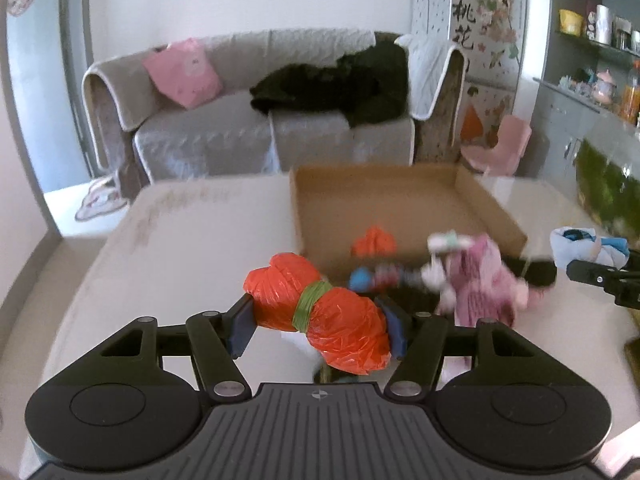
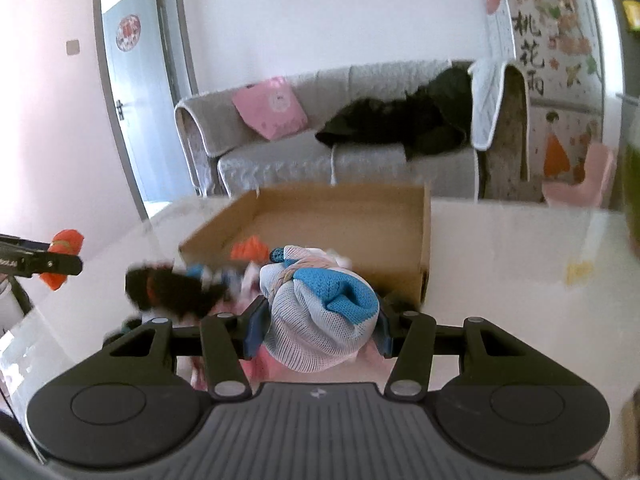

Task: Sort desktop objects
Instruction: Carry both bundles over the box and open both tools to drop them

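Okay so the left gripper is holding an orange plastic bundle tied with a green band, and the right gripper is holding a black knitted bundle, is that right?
Not quite. The left gripper does hold the orange plastic bundle tied with a green band, but the right gripper holds a white and blue knitted bundle, not a black one, as the right wrist view shows.

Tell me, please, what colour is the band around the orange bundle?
Green; the band shows best in the left wrist view.
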The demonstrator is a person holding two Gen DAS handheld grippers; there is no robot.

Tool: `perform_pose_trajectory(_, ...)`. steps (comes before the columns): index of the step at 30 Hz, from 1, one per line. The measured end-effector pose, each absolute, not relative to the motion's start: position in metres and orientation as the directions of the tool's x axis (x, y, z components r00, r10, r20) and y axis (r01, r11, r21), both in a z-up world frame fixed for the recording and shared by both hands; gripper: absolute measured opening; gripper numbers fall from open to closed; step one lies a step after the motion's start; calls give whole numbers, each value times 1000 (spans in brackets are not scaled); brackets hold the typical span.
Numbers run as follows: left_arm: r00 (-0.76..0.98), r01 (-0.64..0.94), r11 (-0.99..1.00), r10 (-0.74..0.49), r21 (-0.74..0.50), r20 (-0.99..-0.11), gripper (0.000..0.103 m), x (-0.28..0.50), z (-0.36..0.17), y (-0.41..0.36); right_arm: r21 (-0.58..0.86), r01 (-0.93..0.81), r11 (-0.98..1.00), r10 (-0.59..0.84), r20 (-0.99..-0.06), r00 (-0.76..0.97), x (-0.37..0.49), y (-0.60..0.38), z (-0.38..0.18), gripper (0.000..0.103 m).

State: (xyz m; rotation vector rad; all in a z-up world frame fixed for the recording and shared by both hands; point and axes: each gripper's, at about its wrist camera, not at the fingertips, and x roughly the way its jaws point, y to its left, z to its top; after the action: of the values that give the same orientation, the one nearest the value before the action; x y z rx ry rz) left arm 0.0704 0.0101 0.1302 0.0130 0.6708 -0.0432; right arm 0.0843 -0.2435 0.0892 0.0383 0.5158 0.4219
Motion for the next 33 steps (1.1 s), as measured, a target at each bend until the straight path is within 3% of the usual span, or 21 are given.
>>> perform_pose_trajectory(7, 777, 64, 996, -87, -59, -623, 68, 141, 153, 6, 126, -392, 911, 405, -443, 800, 135, -239, 108, 48)
perform_pose_trajectory(15, 754, 103, 994, -101, -35, -649, 68, 212, 145, -17, 169, -418, 893, 446, -468, 763, 190, -223, 98, 48)
perform_pose_trajectory(22, 707, 123, 989, -144, -80, -692, 68, 277, 114, -25, 243, -424, 873, 485, -531, 695, 242, -206, 72, 48)
perform_pose_trajectory(33, 570, 134, 977, -211, -164, -794, 69, 328, 41, -24, 214, -441, 872, 462, -657, 595, 265, -165, 32, 49)
